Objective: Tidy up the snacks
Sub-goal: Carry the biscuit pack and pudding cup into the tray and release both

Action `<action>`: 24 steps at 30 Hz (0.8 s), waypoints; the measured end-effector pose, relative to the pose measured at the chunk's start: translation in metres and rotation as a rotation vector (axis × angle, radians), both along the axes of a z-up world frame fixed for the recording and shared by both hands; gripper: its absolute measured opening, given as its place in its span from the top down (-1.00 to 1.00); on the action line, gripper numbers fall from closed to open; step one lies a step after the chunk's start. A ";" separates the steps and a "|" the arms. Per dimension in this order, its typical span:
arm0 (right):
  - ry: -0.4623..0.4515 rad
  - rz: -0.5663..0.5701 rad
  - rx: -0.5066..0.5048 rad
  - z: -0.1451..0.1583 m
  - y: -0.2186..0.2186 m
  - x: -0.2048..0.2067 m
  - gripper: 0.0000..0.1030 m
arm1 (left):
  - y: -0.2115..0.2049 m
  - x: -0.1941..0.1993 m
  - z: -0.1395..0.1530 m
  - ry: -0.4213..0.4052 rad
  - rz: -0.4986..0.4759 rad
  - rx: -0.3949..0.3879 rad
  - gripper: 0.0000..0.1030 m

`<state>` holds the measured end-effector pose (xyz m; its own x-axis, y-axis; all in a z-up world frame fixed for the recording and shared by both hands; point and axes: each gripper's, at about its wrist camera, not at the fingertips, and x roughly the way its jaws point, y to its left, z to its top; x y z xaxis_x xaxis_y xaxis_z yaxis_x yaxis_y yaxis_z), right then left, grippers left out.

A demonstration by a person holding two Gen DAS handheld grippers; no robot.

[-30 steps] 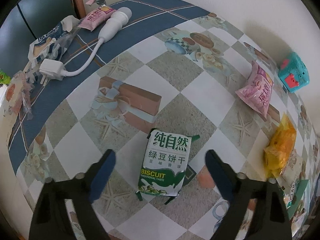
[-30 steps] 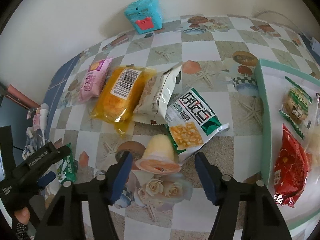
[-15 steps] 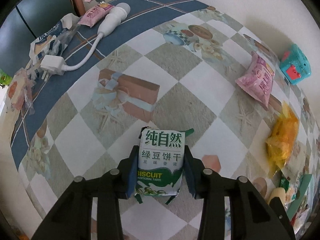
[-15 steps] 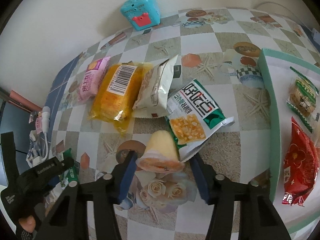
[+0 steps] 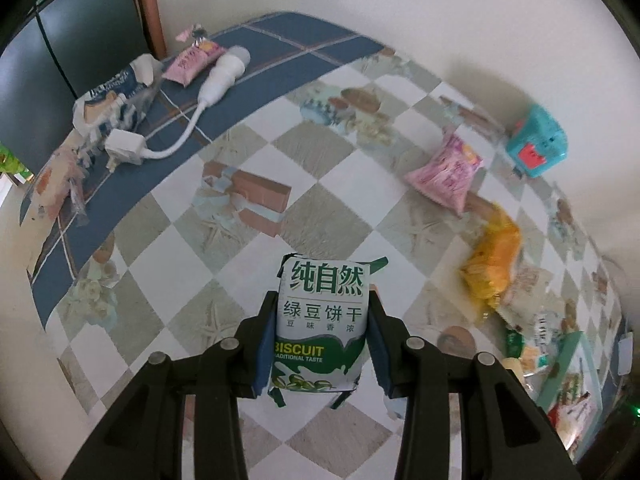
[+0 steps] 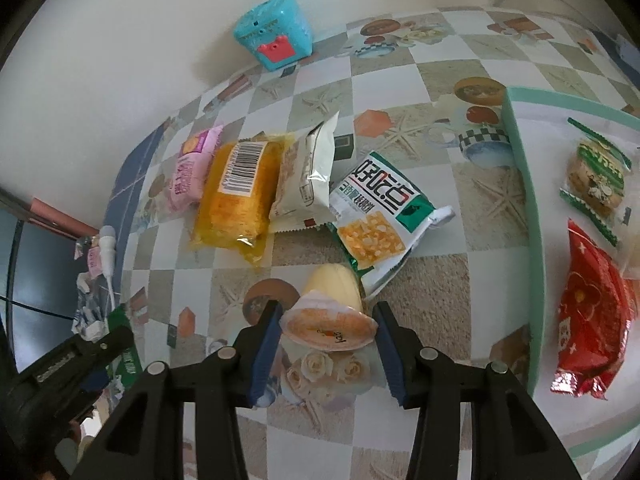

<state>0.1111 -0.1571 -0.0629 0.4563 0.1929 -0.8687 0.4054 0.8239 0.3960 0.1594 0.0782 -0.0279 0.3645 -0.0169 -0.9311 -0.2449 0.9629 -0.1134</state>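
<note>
My left gripper is shut on a green-and-white biscuit pack and holds it above the checkered tablecloth. My right gripper has closed onto a yellow jelly cup lying on its side, with both pads touching its rim. Beyond it lie a green-and-white cracker bag, a white pack, an orange pack and a pink pack. A teal tray at the right holds a red pack and a green cookie pack.
A turquoise toy box stands by the wall. A white plug and cable, a blue-white bag and a small pink pack lie at the table's far left end. The left gripper's body shows in the right wrist view.
My left gripper closed on the biscuit pack and lifted it. My right gripper narrowed around the jelly cup until its pads met the rim.
</note>
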 end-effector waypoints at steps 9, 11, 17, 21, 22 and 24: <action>-0.077 -0.061 0.026 0.037 -0.018 -0.029 0.04 | -0.013 -0.018 0.027 -0.056 -0.033 -0.041 0.18; -0.095 -0.076 0.019 0.047 -0.022 -0.037 0.04 | -0.019 -0.023 0.035 -0.074 -0.048 -0.047 0.18; -0.115 -0.157 -0.036 0.073 -0.044 -0.062 0.04 | -0.041 -0.034 0.054 -0.123 -0.100 -0.056 0.18; -0.102 -0.226 -0.064 0.081 -0.069 -0.081 0.04 | -0.062 -0.042 0.064 -0.146 -0.143 -0.069 0.18; -0.097 -0.249 -0.070 0.082 -0.076 -0.087 0.04 | -0.068 -0.044 0.066 -0.148 -0.158 -0.073 0.18; -0.088 -0.294 -0.095 0.086 -0.092 -0.099 0.04 | -0.080 -0.047 0.068 -0.146 -0.189 -0.087 0.18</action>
